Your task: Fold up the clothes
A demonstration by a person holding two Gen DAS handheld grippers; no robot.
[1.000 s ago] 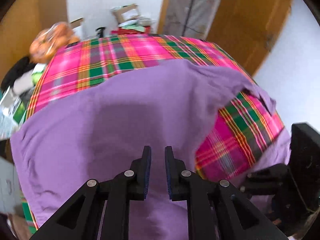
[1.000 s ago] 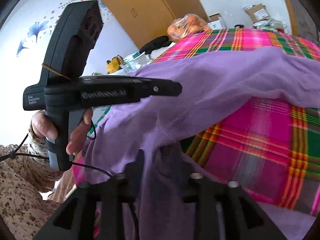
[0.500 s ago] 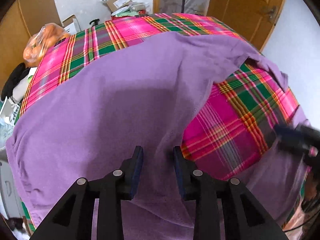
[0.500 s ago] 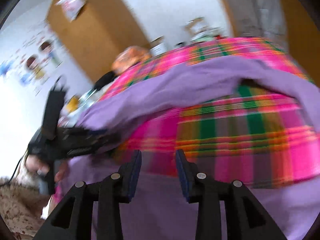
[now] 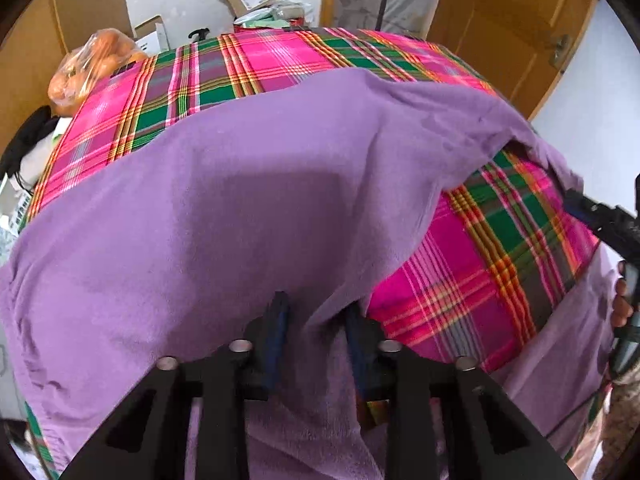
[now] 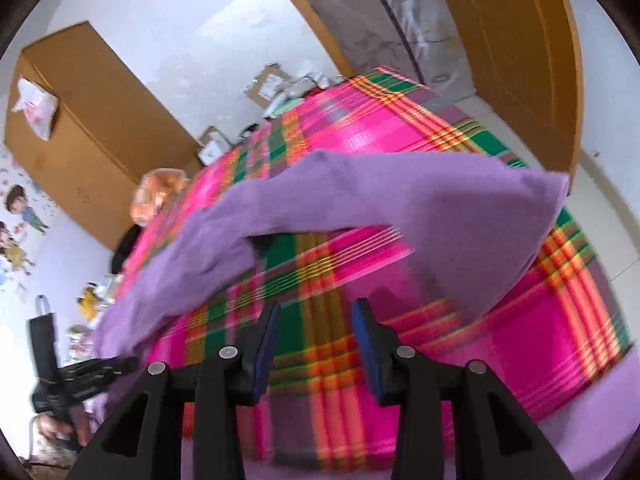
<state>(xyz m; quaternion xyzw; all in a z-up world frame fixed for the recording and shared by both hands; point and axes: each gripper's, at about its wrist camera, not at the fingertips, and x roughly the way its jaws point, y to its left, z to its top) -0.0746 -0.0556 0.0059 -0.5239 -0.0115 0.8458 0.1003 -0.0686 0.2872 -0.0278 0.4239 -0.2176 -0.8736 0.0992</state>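
the purple garment [image 5: 248, 200] lies spread over the plaid cloth [image 5: 488, 280] that covers the bench, filling most of the left wrist view from the left edge across to the upper right. a bare patch of plaid shows at the right of that frame, with more purple fabric draped below it along the lower right.

the left gripper [image 5: 316, 332] sits at the lower centre, its jaws apart with a ridge of the purple fabric rising between them – neither pad is pressed onto it. the right gripper [image 6: 316, 340] is also spread wide, hovering over bare plaid with nothing between its fingers; this view is motion-blurred. there the garment runs as a band from the lower left up to a broad flap at the right – its far edge looks lifted off the cloth.

a bag of oranges [image 5: 88, 68] rests at the upper left corner of the bench.
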